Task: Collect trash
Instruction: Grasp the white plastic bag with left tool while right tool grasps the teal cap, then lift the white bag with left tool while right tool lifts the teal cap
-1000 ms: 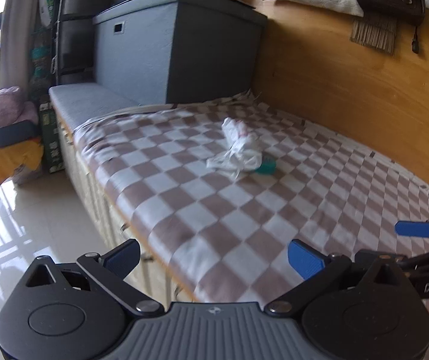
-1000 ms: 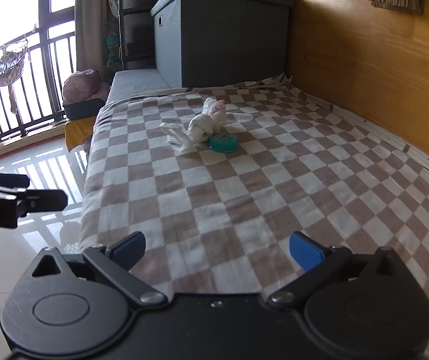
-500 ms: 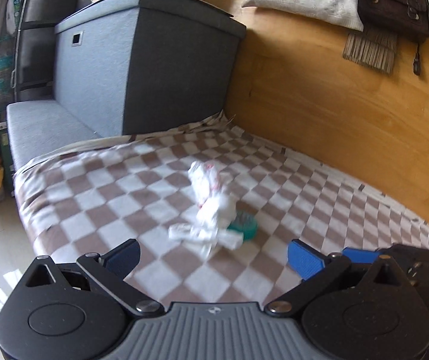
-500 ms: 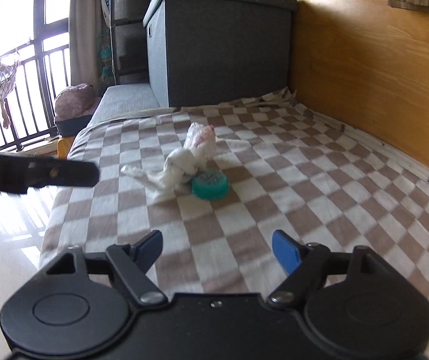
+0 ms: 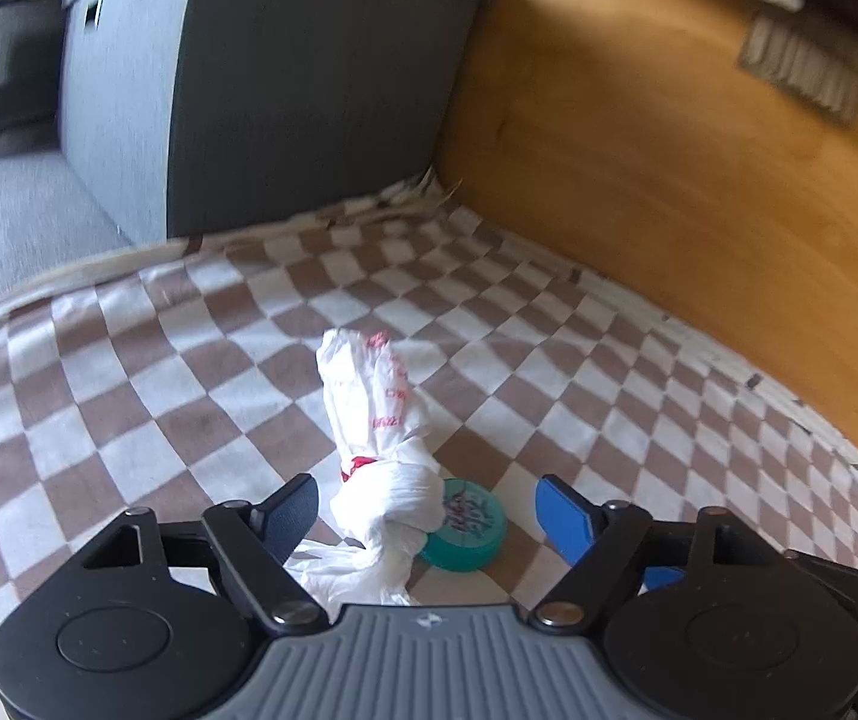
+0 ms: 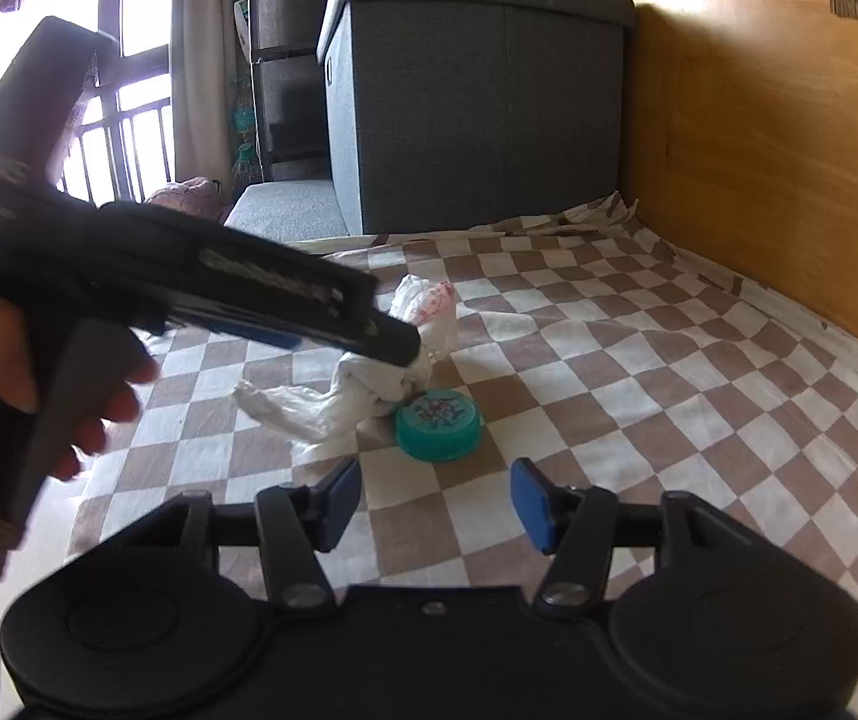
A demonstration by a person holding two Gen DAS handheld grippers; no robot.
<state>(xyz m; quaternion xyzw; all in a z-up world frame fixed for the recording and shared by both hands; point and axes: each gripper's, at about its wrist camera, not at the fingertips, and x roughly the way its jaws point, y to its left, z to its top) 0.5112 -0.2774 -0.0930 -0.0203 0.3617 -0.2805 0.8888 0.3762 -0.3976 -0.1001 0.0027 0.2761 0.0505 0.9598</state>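
Both grippers have closed in on the trash lying on the checkered blanket (image 5: 201, 396) and have just been narrowing their fingers. The left gripper (image 5: 426, 510) now has the knotted white plastic bag (image 5: 381, 450) between its spread fingers, with no pad pressing it yet, so a pinch looks imminent. The right gripper (image 6: 435, 501), fingers half spread and empty, sits just short of the teal lid (image 6: 438, 425). Only the right view shows the hand (image 6: 39, 372) carrying the left gripper and the bag's flat tail.
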